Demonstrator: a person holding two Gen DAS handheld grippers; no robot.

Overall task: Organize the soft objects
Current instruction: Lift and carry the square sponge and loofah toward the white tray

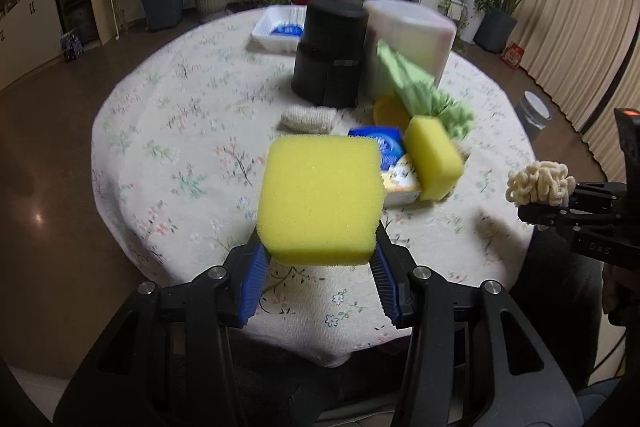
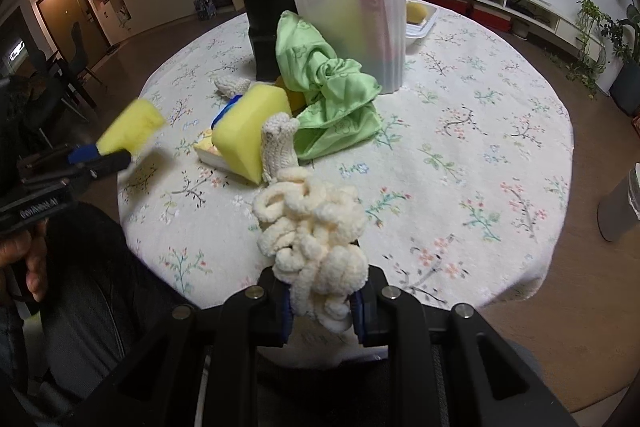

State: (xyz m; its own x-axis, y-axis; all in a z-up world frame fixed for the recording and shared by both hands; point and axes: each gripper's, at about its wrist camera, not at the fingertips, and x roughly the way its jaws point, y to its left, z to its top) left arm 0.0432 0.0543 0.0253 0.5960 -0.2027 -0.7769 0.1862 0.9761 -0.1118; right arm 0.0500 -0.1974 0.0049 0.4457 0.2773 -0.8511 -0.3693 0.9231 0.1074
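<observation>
My left gripper [image 1: 320, 263] is shut on a yellow sponge [image 1: 320, 199] and holds it above the near part of the table; it also shows in the right wrist view [image 2: 130, 131]. My right gripper [image 2: 322, 311] is shut on a cream chenille cloth [image 2: 316, 231], seen in the left wrist view [image 1: 538, 183] at the right edge. On the table lie a second yellow sponge [image 2: 250, 131], a green cloth [image 2: 332, 91], a knitted cream piece [image 2: 280, 147] and another knitted piece [image 1: 308, 119].
A round table with a floral cloth [image 2: 460, 131] carries a black cylinder [image 1: 330, 55], a translucent lidded container [image 2: 354, 23], a white tray [image 1: 276, 27] and a blue-and-white packet [image 1: 386, 147]. A grey bin [image 2: 620, 207] stands on the floor at right.
</observation>
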